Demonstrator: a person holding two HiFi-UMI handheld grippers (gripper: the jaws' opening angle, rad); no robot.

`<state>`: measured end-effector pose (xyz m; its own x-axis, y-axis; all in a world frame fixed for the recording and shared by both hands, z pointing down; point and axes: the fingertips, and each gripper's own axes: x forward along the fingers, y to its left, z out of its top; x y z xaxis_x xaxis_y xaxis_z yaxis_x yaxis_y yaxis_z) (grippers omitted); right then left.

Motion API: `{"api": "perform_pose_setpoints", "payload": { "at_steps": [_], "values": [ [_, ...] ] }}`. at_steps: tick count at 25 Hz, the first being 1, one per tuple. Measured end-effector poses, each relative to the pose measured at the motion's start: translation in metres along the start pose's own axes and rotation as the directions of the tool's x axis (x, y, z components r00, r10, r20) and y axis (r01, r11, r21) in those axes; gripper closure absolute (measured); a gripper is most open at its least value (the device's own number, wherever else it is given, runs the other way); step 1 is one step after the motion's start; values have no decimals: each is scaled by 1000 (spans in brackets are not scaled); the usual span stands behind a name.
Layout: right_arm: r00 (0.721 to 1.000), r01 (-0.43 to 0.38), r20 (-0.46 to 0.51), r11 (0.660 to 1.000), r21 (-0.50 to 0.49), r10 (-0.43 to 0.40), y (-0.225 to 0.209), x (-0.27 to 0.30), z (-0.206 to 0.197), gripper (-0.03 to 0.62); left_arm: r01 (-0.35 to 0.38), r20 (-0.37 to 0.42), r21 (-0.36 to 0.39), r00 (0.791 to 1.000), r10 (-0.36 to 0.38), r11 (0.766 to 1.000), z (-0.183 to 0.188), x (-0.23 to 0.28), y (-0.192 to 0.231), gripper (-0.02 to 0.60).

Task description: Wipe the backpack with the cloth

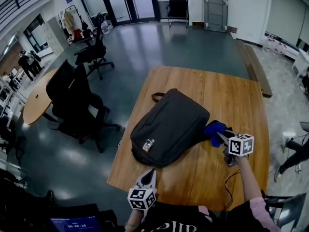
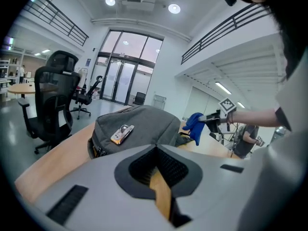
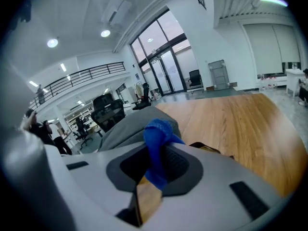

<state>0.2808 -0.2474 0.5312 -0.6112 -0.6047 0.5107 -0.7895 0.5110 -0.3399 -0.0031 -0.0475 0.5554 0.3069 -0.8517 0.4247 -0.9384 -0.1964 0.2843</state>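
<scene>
A dark grey backpack lies flat on the wooden table, with a small metal tag on its near end. My right gripper is shut on a blue cloth, held at the backpack's right edge. In the right gripper view the cloth bunches between the jaws with the backpack just behind. My left gripper hovers at the table's near edge, just short of the backpack. Its jaws are closed with nothing in them.
Black office chairs stand left of the table, beside a round table. A cable trails over the table's near right edge. A bench lies on the floor at the far right.
</scene>
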Motion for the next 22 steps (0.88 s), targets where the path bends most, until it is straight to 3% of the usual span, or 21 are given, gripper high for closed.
{"api": "perform_pose_setpoints", "payload": {
  "at_steps": [4,10,14,18,22],
  "values": [
    [999,-41,-33,998,-48,40,26,-17,-29,539,-25,-2,-4,1000,25,1000,-16,-20,-17,581],
    [994,-105,-1,994,37,105,68,-42,-74,540,-77,9,1,997,77,997,-22,-51,-18,581],
    [993,-121,10,992,40,120,102,-65,-94,539,-113,28,-5,993,113,994,-18,-75,-12,581],
    [992,-125,-4,992,2,125,147,-94,-109,540,-108,27,3,994,108,994,-16,-107,-16,581],
    [989,-150,0,989,4,150,182,-82,-138,539,-100,29,19,995,99,995,-37,-120,-1,581]
  ]
}}
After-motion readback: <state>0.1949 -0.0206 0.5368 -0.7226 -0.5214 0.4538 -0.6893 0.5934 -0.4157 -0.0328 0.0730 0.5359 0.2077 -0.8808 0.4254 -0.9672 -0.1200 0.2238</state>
